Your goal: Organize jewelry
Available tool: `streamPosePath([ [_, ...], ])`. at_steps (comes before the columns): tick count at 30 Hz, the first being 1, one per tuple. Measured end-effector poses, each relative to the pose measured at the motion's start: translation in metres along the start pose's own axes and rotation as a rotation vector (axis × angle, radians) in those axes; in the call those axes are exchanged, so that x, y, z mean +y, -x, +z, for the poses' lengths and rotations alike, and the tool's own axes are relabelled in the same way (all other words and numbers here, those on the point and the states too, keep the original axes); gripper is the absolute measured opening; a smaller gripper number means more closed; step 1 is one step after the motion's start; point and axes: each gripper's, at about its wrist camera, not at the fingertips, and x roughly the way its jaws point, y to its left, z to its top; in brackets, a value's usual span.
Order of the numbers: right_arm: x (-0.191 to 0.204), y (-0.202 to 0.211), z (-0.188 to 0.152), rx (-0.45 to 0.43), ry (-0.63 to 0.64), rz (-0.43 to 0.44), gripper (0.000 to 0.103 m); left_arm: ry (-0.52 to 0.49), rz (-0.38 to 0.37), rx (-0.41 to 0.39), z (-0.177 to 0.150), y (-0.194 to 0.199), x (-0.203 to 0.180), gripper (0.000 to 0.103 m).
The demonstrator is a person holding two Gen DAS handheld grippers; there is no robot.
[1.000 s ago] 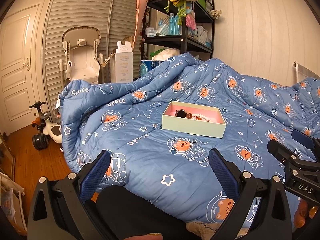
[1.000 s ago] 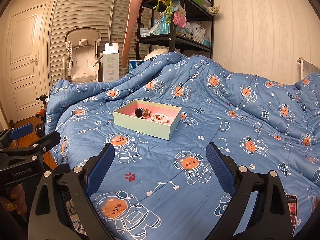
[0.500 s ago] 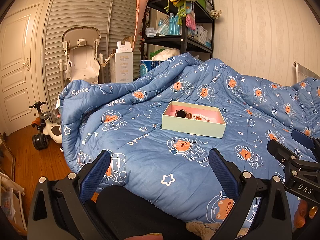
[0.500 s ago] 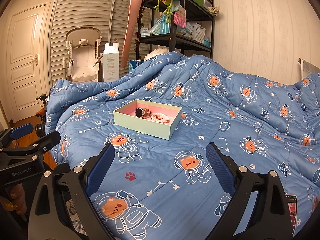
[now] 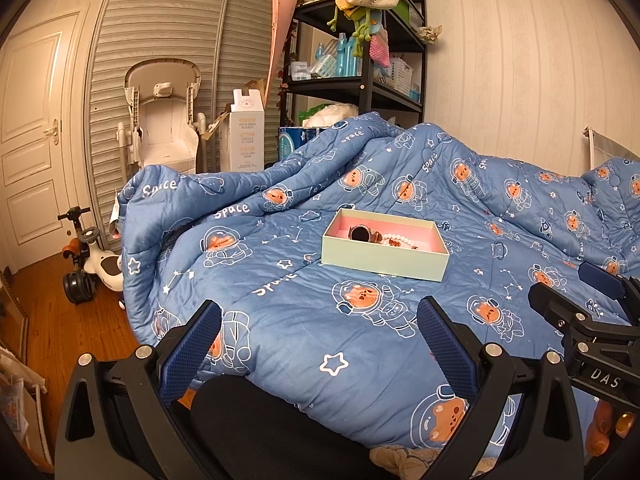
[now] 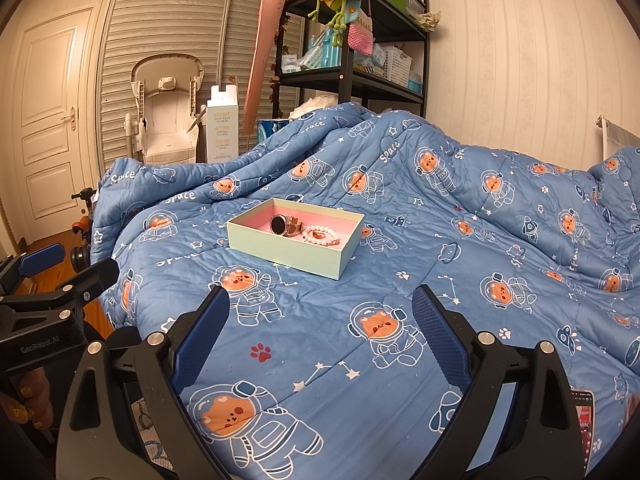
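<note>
Left gripper (image 5: 318,338) held low over the near edge of the bed, fingers spread wide, nothing between them. Right gripper (image 6: 320,326) just the same: low, pointing across the bed, spread wide and holding nothing. Each one seen at the side of the other's view, so side by side but apart.

Well ahead of both, a pale green box (image 6: 280,250) with a pink inside, lying flat on the blue quilt (image 6: 460,264). Inside it, a round watch (image 6: 279,224) and, just beside that, a pale bead bracelet (image 6: 322,236).

Quilt covered in little space bears and stars, bunched up at the far side. Behind the bed, a black shelf (image 5: 366,88) packed with things, a white baby chair (image 5: 162,120), a tall white carton (image 5: 247,136), a white door (image 5: 30,136). Brown wood floor (image 5: 68,328) at the left with a small ride-on toy (image 5: 90,264).
</note>
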Motion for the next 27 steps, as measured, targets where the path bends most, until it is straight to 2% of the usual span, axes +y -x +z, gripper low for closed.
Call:
streamPosePath([
  [6,0.0001,-0.0003,0.0002,0.0,0.001,0.0,0.091,0.01,0.006,0.022,0.0021,-0.0029,0.0008,0.096],
  [27,0.0005,-0.0003,0.0001,-0.001,0.002,0.001,0.091,0.012,0.006,0.019,0.0023,-0.0025,0.0018,0.096],
])
